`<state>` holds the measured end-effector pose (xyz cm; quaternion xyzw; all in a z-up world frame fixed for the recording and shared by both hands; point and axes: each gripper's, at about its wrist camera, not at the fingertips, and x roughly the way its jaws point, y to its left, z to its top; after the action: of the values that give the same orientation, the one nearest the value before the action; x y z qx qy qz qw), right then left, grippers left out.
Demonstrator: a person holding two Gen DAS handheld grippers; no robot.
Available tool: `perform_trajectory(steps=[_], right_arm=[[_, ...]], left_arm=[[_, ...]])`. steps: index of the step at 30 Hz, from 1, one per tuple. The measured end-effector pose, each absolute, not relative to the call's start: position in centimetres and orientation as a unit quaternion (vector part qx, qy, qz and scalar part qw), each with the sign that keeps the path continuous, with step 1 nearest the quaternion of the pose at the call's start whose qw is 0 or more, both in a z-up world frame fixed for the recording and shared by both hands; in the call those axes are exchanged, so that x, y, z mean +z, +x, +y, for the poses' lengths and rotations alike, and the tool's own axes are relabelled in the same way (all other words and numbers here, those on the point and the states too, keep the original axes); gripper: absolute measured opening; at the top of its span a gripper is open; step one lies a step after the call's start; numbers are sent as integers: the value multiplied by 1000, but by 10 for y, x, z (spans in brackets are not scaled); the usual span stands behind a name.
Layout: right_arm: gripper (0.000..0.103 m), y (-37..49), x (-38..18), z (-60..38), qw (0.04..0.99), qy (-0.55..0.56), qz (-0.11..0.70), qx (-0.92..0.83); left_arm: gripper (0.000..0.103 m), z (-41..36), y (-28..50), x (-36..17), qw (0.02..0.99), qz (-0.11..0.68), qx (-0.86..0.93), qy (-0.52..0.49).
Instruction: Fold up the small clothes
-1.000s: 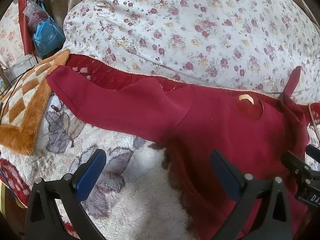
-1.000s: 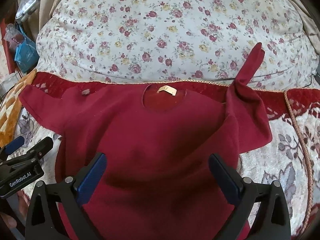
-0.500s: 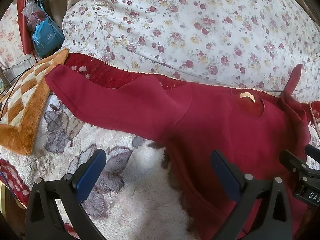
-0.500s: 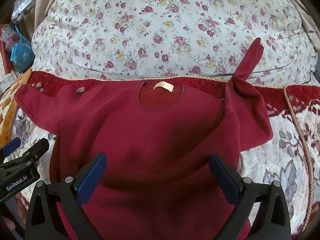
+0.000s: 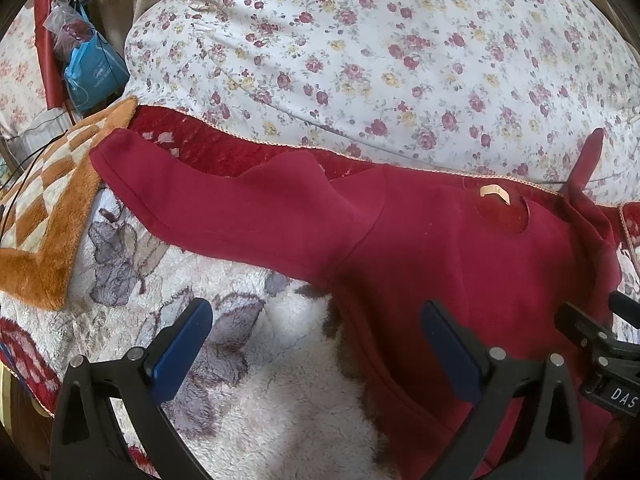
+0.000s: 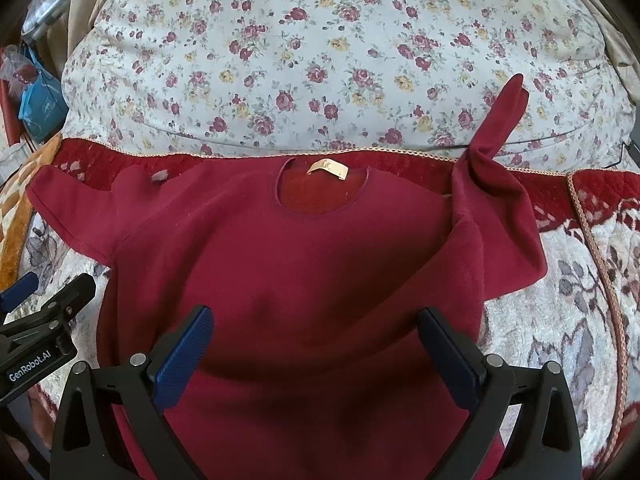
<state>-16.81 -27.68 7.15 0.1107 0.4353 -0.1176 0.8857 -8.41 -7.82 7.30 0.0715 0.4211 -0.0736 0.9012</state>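
Note:
A dark red long-sleeved top (image 6: 304, 264) lies flat on a plush floral blanket (image 5: 248, 380), neck label (image 6: 328, 168) at the far side. Its left sleeve (image 5: 224, 208) stretches out flat to the left. Its right sleeve (image 6: 496, 184) is crumpled, with the cuff sticking up against the pillow. My left gripper (image 5: 316, 344) is open and empty over the top's left edge below the armpit. My right gripper (image 6: 316, 344) is open and empty above the lower middle of the top. Each gripper shows at the edge of the other's view.
A large floral pillow (image 6: 340, 52) lies behind the top. An orange and white checked mat (image 5: 44, 208) lies at the left. A blue bag (image 5: 92, 72) and clutter sit at the far left. The blanket's red border (image 6: 600, 188) runs along the right.
Both grippers have drifted slightly; the top sits a little lower and nearer in the right wrist view. Both grippers stay open. The top has not moved.

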Motion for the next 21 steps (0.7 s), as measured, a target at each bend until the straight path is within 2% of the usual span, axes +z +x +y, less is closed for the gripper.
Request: perform_trajectory(steps=[21], right_arm=[[103,-157,69,-273,883,102,444,-115]], left_arm=[[103,-76,-78,70,901,425,-67,63]])
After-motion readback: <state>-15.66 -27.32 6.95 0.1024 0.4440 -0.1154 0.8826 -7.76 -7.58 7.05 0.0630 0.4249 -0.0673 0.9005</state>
